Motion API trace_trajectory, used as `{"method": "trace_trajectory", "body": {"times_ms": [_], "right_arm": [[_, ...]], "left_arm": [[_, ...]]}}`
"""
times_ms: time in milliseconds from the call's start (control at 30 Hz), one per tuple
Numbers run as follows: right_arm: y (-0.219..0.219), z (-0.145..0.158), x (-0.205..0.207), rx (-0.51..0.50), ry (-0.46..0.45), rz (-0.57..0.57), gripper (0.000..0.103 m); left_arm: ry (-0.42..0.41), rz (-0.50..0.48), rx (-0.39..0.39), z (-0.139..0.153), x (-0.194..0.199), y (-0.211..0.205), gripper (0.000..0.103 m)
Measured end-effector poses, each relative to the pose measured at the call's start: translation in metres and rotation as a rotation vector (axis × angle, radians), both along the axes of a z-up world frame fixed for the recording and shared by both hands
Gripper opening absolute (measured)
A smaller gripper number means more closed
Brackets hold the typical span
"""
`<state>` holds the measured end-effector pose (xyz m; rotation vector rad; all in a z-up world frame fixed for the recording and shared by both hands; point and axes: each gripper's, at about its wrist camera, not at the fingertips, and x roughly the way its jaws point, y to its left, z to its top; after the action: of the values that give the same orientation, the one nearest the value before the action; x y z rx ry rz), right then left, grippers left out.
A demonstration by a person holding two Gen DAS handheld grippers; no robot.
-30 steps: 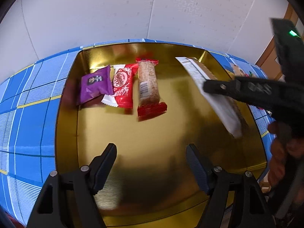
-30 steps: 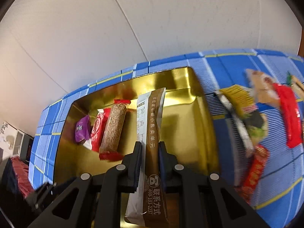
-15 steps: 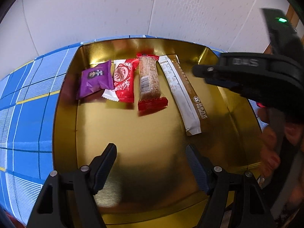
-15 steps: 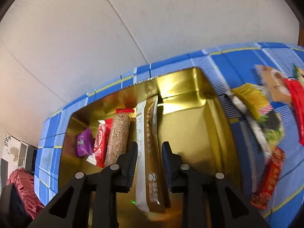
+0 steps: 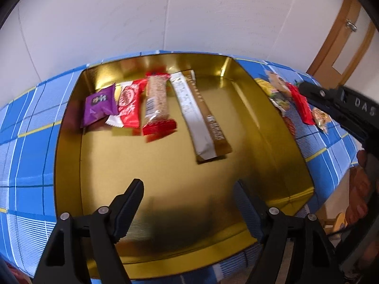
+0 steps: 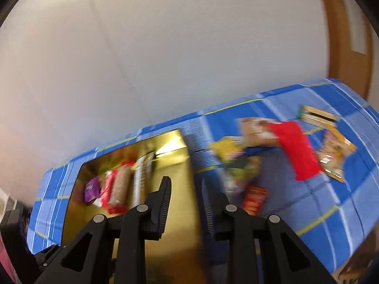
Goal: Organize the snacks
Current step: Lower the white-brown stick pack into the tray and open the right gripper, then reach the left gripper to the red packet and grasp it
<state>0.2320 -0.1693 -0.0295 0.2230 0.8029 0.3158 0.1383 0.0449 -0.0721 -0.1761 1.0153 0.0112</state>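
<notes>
A blue checked tablecloth (image 5: 30,184) covers the table. On it sits a shallow gold tray (image 5: 272,127) holding four snacks in a row: a long brown and white bar (image 5: 201,116), a grain bar (image 5: 156,101), a red packet (image 5: 129,104) and a purple packet (image 5: 100,103). More snacks (image 6: 300,149) lie loose on the cloth to the tray's right. The left gripper (image 5: 188,203) hovers over the tray, jaws wide and opening, nothing between them. The right gripper (image 6: 186,203) has its jaws narrowly apart and empty.
</notes>
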Motion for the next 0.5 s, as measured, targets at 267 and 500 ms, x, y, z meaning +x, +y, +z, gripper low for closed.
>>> {"method": "trace_trajectory", "body": {"times_ms": [267, 500], "right_arm": [[-0.087, -0.046, -0.007, 0.003, 0.08, -0.161, 0.027], [-0.124, -0.087, -0.022, -0.061, 0.045, -0.206, 0.027]], "left_arm": [[-0.022, -0.067, 0.026, 0.008, -0.001, -0.031, 0.081], [-0.038, -0.164, 0.045, 0.016, 0.0, -0.069, 0.081]]}}
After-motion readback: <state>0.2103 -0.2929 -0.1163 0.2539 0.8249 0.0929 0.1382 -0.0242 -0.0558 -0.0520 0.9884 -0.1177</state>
